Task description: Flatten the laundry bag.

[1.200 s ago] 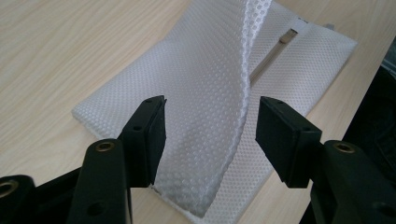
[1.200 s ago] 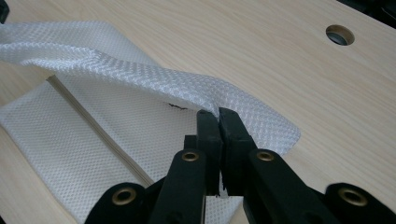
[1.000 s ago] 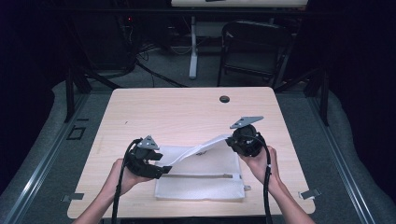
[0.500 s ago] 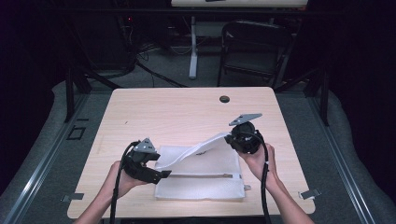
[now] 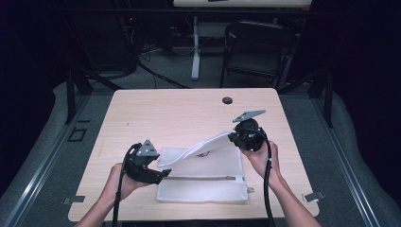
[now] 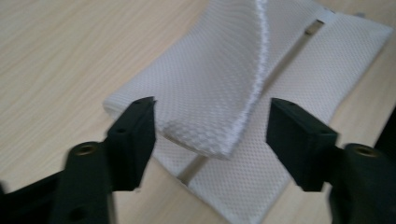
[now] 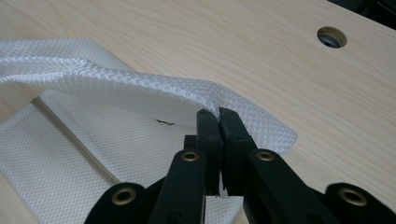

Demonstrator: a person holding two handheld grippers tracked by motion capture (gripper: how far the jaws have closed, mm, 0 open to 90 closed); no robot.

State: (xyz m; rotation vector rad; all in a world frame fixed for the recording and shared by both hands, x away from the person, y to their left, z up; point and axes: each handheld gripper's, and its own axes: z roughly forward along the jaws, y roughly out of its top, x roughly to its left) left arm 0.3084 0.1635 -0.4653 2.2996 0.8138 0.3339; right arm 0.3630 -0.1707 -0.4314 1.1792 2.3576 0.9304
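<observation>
left jaws narrow again beside the lifted mesh edge

since the earlier frames the left gripper (image 5: 163,173) has kept its place at the bag's near left corner, and its jaws, which spread wider a moment ago, have just been closing a little; the right gripper (image 5: 231,137) has barely shifted and holds the same raised edge.

the left hand (image 5: 122,179) comes in from the bottom edge, forearm angled toward the table's middle, with the gripper lying low and pointing across at the white mesh bag (image 5: 203,177). in the left gripper view its two black jaws stand well apart, released, with a folded-over edge of the mesh (image 6: 219,98) between them and neither pad pressing on it. the right hand (image 5: 260,158) is lifted higher, its gripper tilted down and toward the left; in the right gripper view the jaws are clenched tight on the bag's upper layer (image 7: 154,95), pinching the fabric at their tips.

the bag lies flat on the near half of the wooden table (image 5: 189,113), rectangular, white, finely dimpled. a tan zipper (image 5: 198,178) runs lengthways across it. the top layer rises as a taut strip from the left corner up to the right gripper, while the lower layer stays flat on the table. a small round hole (image 5: 227,100) sits in the tabletop well beyond the bag.
</observation>
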